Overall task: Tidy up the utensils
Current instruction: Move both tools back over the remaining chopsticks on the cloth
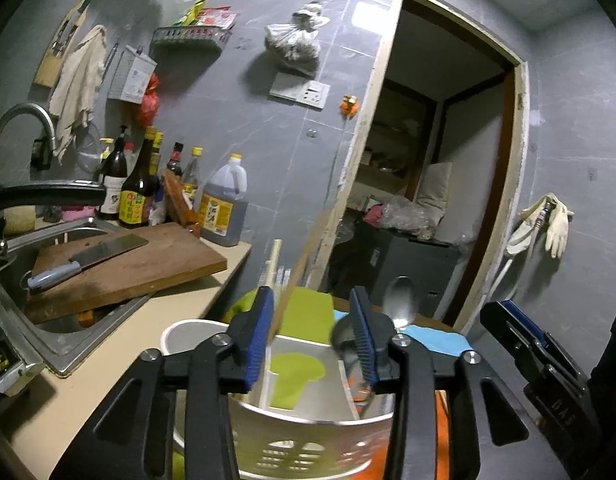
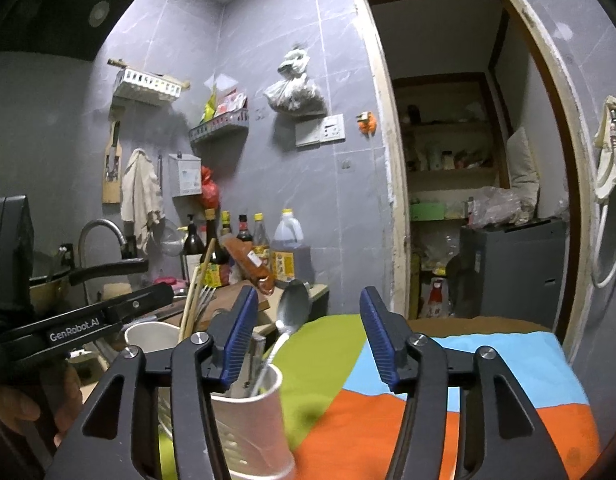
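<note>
I am holding the left claw [image 1: 314,332] directly above a white perforated plastic utensil holder [image 1: 308,436], its blue-padded jaws standing apart with nothing between them. A pale wooden chopstick [image 1: 277,268] is leaning just inside the left pad, close to it but not pinched, as far as I can tell. I judge I am hovering here either to let go of the chopstick or to straighten it in its compartment.

The holder is standing on a cloth of green, blue and orange patches [image 2: 448,380] that is covering the counter. A white divider is splitting the holder into compartments; the chopsticks and the tines of some metal forks [image 2: 206,296] are rising from the far-left side, while a shiny metal spoon [image 2: 293,308] is standing bowl-up in the near-right side. Sorting by type seems to be the reason for the split.

I am keeping the right claw [image 2: 308,340] beside the holder, jaws wide apart and empty, looking past the spoon toward the doorway. It looks ready for the next utensil.

Behind, a brown wooden cutting board [image 1: 124,268] carrying a steel cleaver [image 1: 88,260] is resting across the sink, well apart from the holder.
</note>
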### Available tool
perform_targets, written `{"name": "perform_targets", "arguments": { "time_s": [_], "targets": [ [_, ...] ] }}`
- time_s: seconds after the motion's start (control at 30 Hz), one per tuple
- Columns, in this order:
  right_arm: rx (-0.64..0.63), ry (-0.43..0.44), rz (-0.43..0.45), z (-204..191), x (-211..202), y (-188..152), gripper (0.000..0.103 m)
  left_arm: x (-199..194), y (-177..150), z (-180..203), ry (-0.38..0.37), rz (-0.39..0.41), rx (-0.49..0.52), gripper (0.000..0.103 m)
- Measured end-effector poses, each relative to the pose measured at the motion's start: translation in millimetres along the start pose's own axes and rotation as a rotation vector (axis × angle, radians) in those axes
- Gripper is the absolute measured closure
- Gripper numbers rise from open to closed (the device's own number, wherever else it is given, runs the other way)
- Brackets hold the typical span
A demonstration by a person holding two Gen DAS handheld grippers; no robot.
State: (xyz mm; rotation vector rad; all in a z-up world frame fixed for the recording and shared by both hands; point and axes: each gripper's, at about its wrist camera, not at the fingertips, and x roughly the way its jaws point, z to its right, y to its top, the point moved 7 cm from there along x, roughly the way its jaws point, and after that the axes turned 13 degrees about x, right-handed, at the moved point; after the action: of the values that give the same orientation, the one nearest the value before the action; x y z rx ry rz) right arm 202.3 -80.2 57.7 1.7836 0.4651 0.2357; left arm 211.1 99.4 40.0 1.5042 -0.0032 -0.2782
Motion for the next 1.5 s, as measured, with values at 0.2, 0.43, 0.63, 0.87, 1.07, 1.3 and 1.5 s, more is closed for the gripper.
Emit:
{"name": "perform_targets", "arguments": {
  "time_s": [0.2,0.43,0.63,0.87,1.07,1.3,1.5],
  "targets": [
    [0.006,-0.035,0.030,18,-26,15,0.032,-7,7,27,-0.044,0.022,0.033,0.051],
    [-0.012,-0.099,0.055,43,-56,29,0.009,-8,10,64,-0.115,0.030,0.067,0.023],
    [-0.026,-0.158,0.058,71,-77,32,0.000,-3,3,94,-0.174,0.010,0.093,0.014],
    [-0.011,-0.233,0.014,108,-87,24,0.000,4,-15,133,-0.228,-0.031,0.153,0.014],
    [-0.020,-0.293,-0.055,133,-90,12,0.000,16,-32,157,-0.246,-0.083,0.201,0.014],
    [0.023,-0.339,-0.175,163,-84,-10,0.000,34,-52,170,-0.257,-0.180,0.204,0.014],
    [0.081,-0.370,-0.288,190,-76,-30,0.000,54,-75,180,-0.250,-0.284,0.233,0.014]
  ]
}}
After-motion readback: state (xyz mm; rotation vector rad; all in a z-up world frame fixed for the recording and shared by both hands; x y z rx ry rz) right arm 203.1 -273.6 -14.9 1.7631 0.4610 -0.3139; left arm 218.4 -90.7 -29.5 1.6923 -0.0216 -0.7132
